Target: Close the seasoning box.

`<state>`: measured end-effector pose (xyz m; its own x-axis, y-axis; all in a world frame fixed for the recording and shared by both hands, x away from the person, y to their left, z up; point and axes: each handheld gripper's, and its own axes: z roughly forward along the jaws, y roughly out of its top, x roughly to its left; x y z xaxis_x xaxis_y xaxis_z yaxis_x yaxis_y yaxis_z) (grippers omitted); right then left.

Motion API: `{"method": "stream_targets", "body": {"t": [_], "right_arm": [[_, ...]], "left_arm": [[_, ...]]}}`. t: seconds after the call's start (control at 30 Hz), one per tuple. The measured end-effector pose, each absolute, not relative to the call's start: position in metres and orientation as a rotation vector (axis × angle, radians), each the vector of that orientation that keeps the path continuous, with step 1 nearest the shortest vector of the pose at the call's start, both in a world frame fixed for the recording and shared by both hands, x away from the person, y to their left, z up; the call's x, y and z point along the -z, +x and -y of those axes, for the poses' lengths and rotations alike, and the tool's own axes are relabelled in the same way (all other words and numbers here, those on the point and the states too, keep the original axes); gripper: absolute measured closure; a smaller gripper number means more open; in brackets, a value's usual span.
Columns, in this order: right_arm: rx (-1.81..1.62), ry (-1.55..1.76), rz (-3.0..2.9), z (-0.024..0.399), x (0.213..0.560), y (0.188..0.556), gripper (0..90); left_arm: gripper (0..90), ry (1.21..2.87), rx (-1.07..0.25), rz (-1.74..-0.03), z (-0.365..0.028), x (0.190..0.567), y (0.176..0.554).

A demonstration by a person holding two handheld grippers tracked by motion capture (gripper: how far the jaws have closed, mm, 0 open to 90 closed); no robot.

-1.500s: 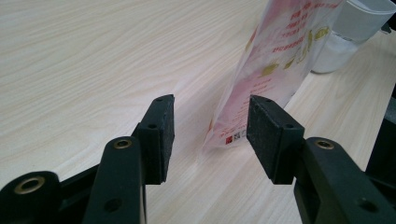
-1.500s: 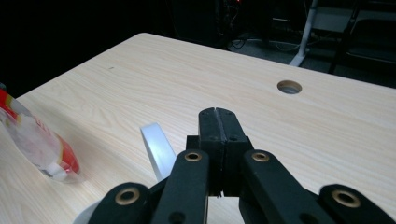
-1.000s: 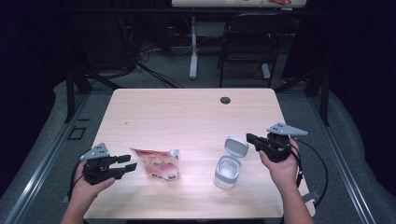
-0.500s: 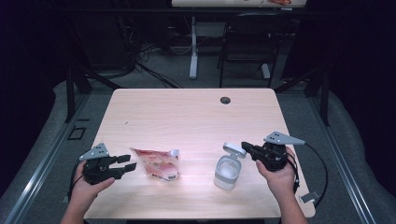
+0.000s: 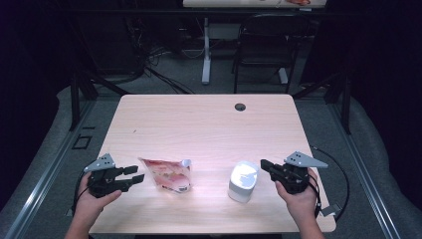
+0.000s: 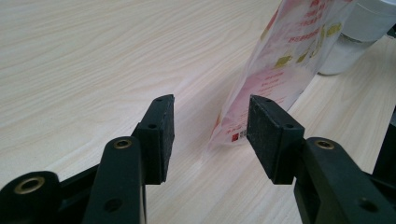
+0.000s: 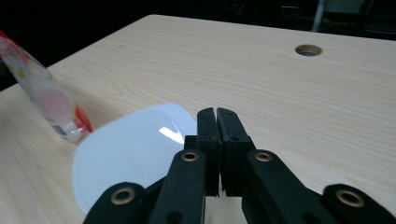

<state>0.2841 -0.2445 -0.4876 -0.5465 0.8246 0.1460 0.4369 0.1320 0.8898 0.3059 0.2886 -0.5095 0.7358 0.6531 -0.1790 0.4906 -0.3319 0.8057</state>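
Note:
A white tub (image 5: 243, 181) stands on the table's near right with its lid (image 7: 130, 154) lying flat on top. My right gripper (image 5: 263, 163) is shut with nothing between its jaws. Its tips (image 7: 217, 112) sit just over the lid's right edge; whether they touch it I cannot tell. A red-and-white printed pouch (image 5: 166, 174) stands left of the tub, also seen as the pouch (image 6: 280, 60) in the left gripper view. My left gripper (image 5: 132, 174) is open just left of the pouch, and its pads (image 6: 268, 135) stay short of the pouch's corner.
The light wooden table (image 5: 199, 124) has a round cable hole (image 5: 240, 106) near its far edge. Beyond it stand a chair and desk legs on a dark floor. A black cable (image 5: 338, 169) loops off the table's right edge.
The tub's lid stood raised a second ago and now lies down on the tub. My right gripper has moved left and down to the lid. The left hand has kept still.

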Motion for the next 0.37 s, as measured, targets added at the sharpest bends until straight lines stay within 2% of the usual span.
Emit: {"method": "stream_targets", "body": {"t": [0.17,0.37], "right_arm": [[-1.348,1.261,-2.011,0.256,0.5,0.281,87.6],[-1.295,1.303,-1.995,0.267,0.512,0.28,78.6]], "left_arm": [[51.9,1.991,-0.219,-0.881,-0.29,0.512,0.306],[51.7,1.997,-0.226,-0.889,-0.291,0.514,0.307]]}}
